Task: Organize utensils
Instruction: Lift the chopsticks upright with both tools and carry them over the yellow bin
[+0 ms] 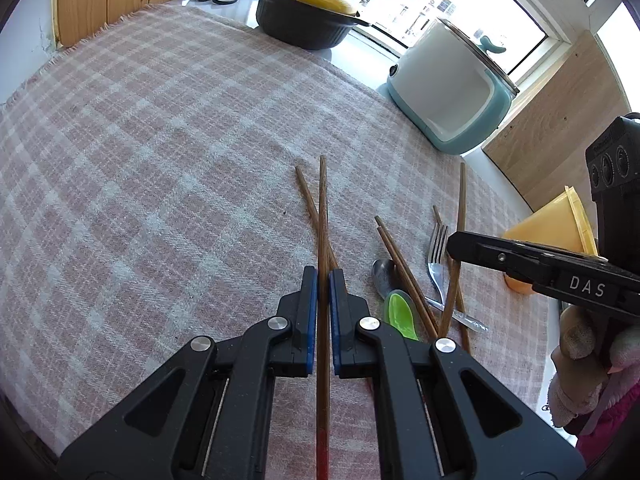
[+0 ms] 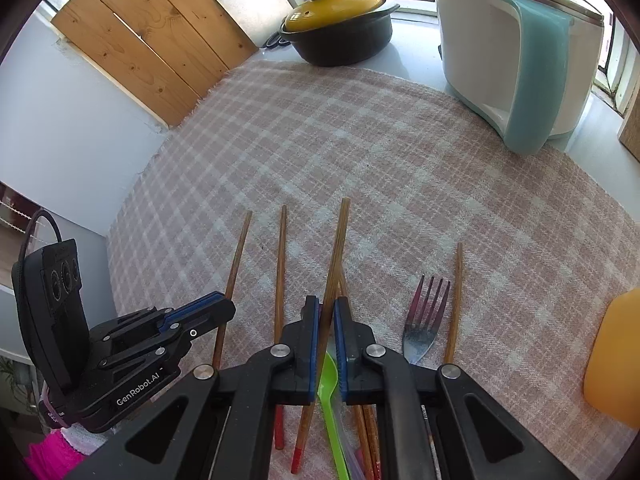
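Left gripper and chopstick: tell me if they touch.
Touching. The left wrist view shows the left gripper with its jaws shut on the chopstick.

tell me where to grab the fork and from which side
Grip the fork across its narrow neck just below the tines, coming from above with fingers either side. It lies flat on the cloth, and the handle end is crowded by chopsticks and the spoon.

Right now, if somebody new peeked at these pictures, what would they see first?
First, the two black tongs up front, each pinching one wooden chopstick: the left tongs hold a chopstick, and the right tongs hold another chopstick. Next, the jumble on the pink checked cloth: a fork, a green spoon and loose chopsticks. At the back by the window sit a yellow-lidded black pot and a white-and-blue cooker.
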Available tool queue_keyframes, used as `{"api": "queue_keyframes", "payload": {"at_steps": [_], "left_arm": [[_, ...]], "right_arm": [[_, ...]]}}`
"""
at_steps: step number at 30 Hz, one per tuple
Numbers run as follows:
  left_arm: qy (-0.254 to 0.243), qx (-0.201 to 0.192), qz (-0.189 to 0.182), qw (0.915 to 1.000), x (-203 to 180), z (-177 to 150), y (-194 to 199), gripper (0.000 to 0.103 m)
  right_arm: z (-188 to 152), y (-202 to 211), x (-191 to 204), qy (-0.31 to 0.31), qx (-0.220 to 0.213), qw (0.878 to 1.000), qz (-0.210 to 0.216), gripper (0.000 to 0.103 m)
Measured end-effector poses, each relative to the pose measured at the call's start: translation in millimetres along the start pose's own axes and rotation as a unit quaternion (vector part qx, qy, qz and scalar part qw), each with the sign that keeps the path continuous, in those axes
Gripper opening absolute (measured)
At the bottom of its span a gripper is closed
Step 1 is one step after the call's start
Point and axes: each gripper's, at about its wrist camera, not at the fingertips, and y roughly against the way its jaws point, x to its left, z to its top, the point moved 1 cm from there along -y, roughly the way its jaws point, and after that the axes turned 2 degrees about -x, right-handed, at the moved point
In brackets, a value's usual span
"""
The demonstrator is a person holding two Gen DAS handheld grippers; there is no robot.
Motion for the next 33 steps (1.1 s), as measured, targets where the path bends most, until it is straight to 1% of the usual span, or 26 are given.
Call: {"api": "queue_keyframes", "payload": {"at_steps": [6, 13, 23, 33], "left_arm": [[-0.012, -0.026, -0.016, 0.9995, -16, 8, 24, 0.004], [-0.023, -0.058, -0.042, 0.9972, -46, 17, 52, 0.004], [-0.042, -0.096, -0.073, 0.9918, -110, 29, 76, 0.004], [-0.062, -0.127, -0.103, 0.9845, -173, 46, 84, 0.004]], "right_arm": [[-8, 32, 2, -0.001, -0.033, 0.999, -0.002, 0.004], [-15, 82, -1, -0.001, -0.079, 0.997, -0.003, 0.003], [-15, 157, -20, 0.004, -0.14, 0.99, -0.001, 0.003], [-16, 219, -43, 0.013, -0.191, 0.981, 0.004, 0.003]]}}
